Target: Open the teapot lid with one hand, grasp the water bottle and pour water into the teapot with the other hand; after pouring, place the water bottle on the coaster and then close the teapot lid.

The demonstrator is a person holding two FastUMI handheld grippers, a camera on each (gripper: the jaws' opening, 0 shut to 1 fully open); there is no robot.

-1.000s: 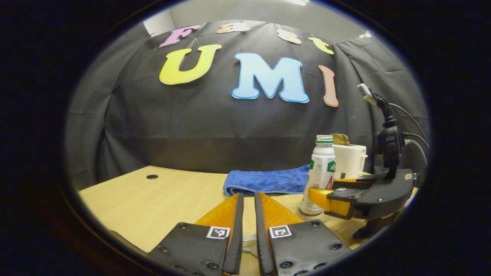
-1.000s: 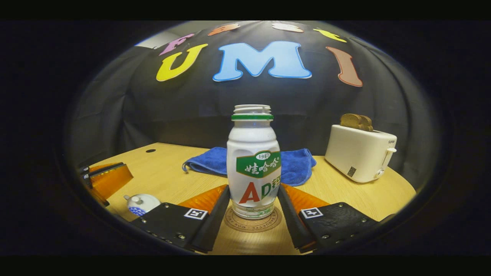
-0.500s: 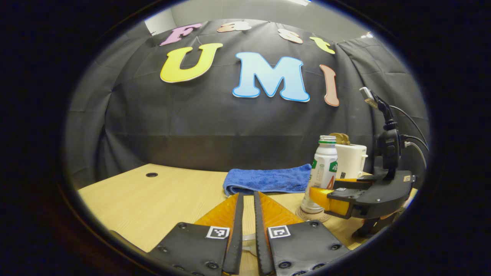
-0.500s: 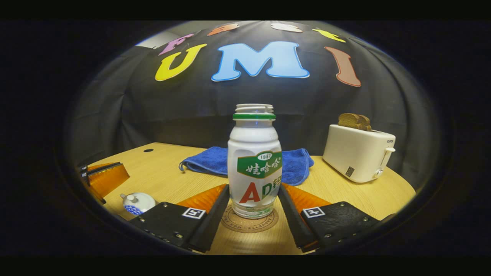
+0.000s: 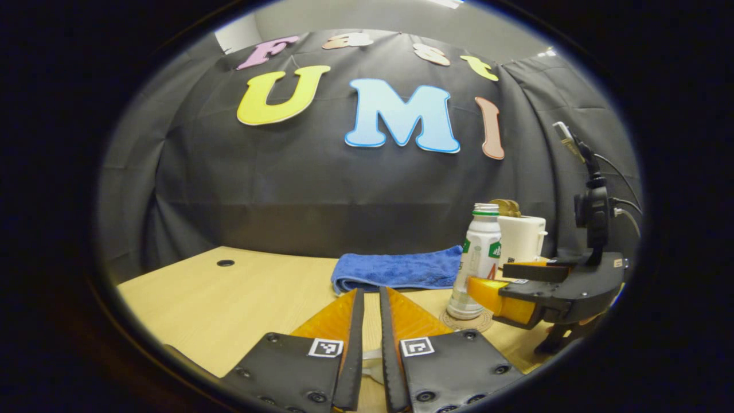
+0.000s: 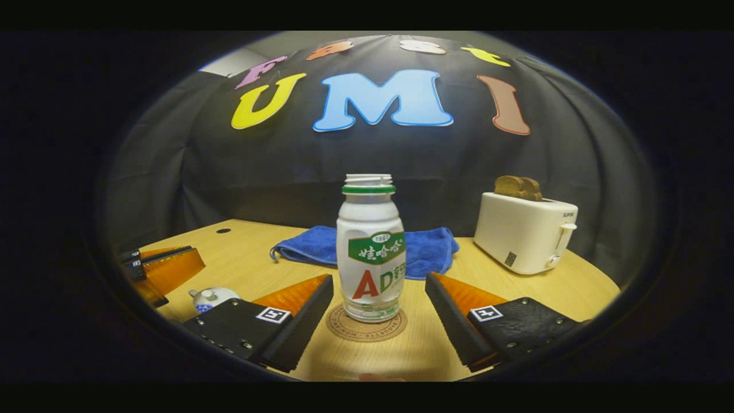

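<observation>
1. Two steps look finished, judging by how things stand: the water bottle (image 6: pixel 370 246) sits upright on the round cork coaster (image 6: pixel 367 328), and the right gripper (image 6: pixel 378 312) has its fingers spread wide, apart from the bottle on both sides.
2. Closing the teapot is what remains. In the right gripper view, the teapot lid (image 6: pixel 213 298), white with a small knob and a blue pattern, sits low to that gripper's left, partly hidden behind its own left finger; whether the lid is seated on the pot cannot be told.
3. The left gripper (image 5: pixel 367 344) has its fingers nearly together with a narrow gap; something pale shows between them low down, too little to name, so whether it grips anything cannot be told.
4. The bottle is white plastic with a green neck ring, a green label band and an uncapped threaded mouth; its base is clear. It stands straight ahead of the right gripper, between the finger lines but beyond the tips.
5. From the left gripper, the bottle (image 5: pixel 477 258) is ahead and to the right, with the right gripper (image 5: pixel 504 287) just beside it.
</observation>
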